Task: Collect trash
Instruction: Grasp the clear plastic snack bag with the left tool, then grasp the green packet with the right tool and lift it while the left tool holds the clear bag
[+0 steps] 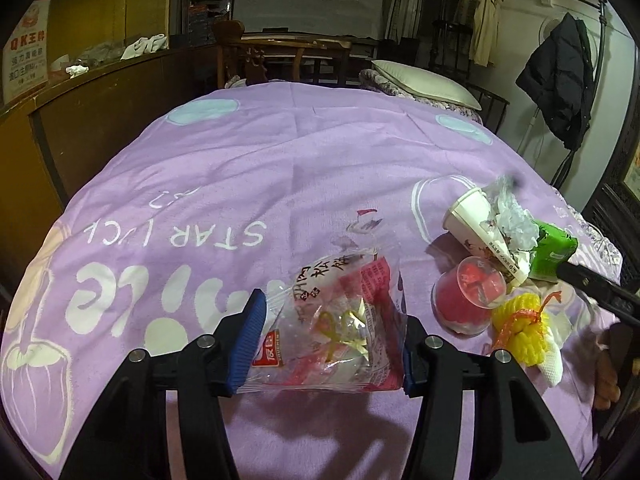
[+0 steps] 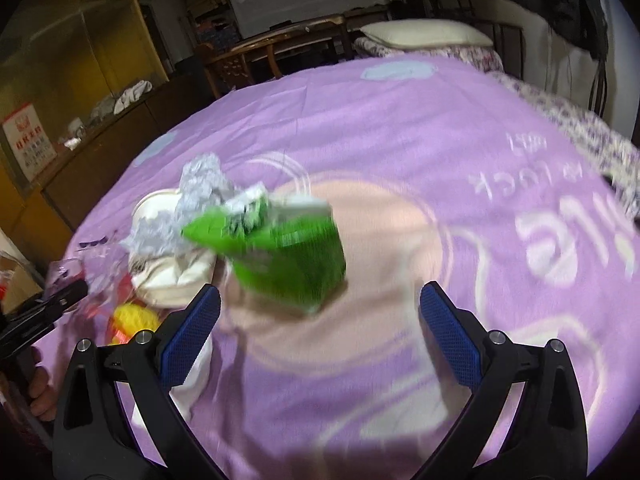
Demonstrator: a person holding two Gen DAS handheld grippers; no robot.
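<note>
My left gripper (image 1: 334, 340) is shut on a clear snack wrapper with red print (image 1: 336, 320), held above the purple bedspread (image 1: 240, 168). To its right lies a trash pile: a white paper cup (image 1: 476, 224) stuffed with crumpled plastic, a red plastic cup (image 1: 466, 296), yellow foam netting (image 1: 520, 320) and a green carton (image 1: 554, 254). My right gripper (image 2: 320, 320) is open and empty just short of the blurred green carton (image 2: 292, 256). The paper cup (image 2: 168, 264) and yellow netting (image 2: 136, 318) lie to its left.
A pillow (image 1: 424, 80) lies at the bed's far end. A wooden chair (image 1: 280, 56) stands behind the bed and a brown cabinet (image 1: 80, 112) runs along the left. A dark jacket (image 1: 560, 80) hangs at the right.
</note>
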